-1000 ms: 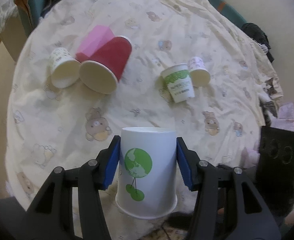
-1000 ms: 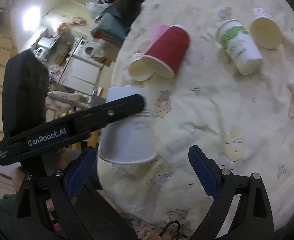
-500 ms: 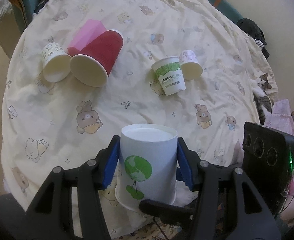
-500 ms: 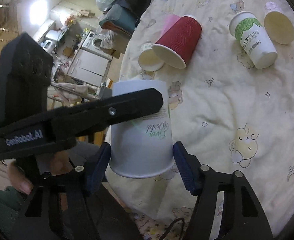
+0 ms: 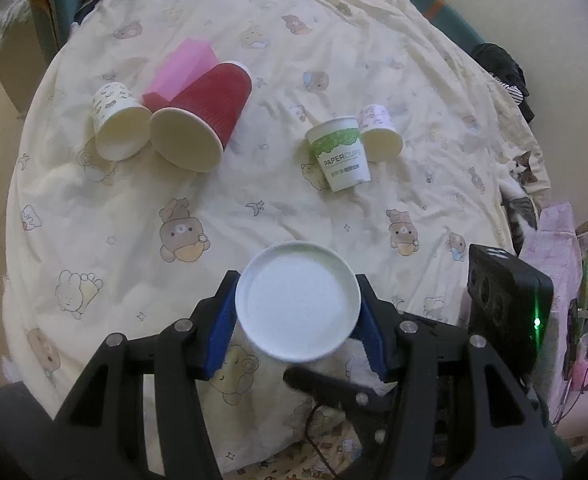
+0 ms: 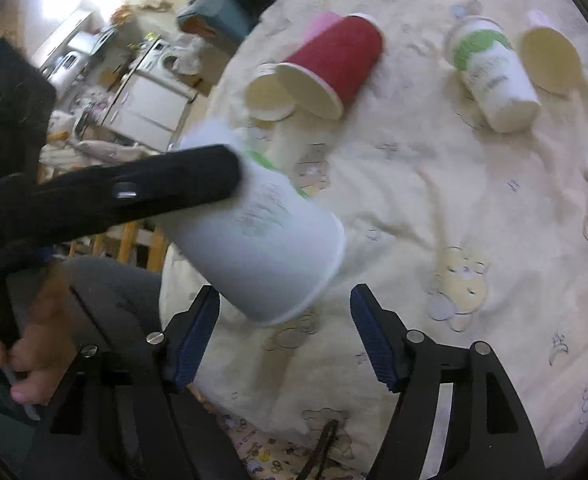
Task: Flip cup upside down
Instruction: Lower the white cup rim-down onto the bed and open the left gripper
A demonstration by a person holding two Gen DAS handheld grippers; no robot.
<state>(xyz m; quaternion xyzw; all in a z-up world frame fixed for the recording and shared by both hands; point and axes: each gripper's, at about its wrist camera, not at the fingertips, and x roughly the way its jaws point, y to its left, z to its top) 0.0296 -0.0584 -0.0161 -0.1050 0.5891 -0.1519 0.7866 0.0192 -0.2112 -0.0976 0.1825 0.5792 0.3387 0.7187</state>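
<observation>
between the blue pads of the left gripper (image 5: 297, 320) sat the white cup (image 5: 298, 302), pinched on both sides and held above the near edge of the bed (image 5: 253, 184). the left wrist view showed only the cup's flat round base, facing the camera, so its long axis ran nearly straight along the fingers and away toward the bedding. the right wrist view showed what that one hid: the cup's (image 6: 261, 240) side wall with faint green print, its wide open rim tilted down and toward the right gripper (image 6: 283, 330), the base end up and to the left under the black finger of the left gripper. motion blur softened the cup there. the right gripper's fingers stood spread wide just below the rim, touching nothing. that view also caught the person's hand (image 6: 25, 320) on the left gripper's handle.

farther up the bed, four more cups lay on their sides: a red cup (image 5: 203, 120) with a small patterned cup (image 5: 115, 126) touching its left side, a pink object (image 5: 181, 68) behind them, and well to the right a green-and-white cup (image 5: 340, 154) with a small lilac cup (image 5: 378, 136) just beside it.
</observation>
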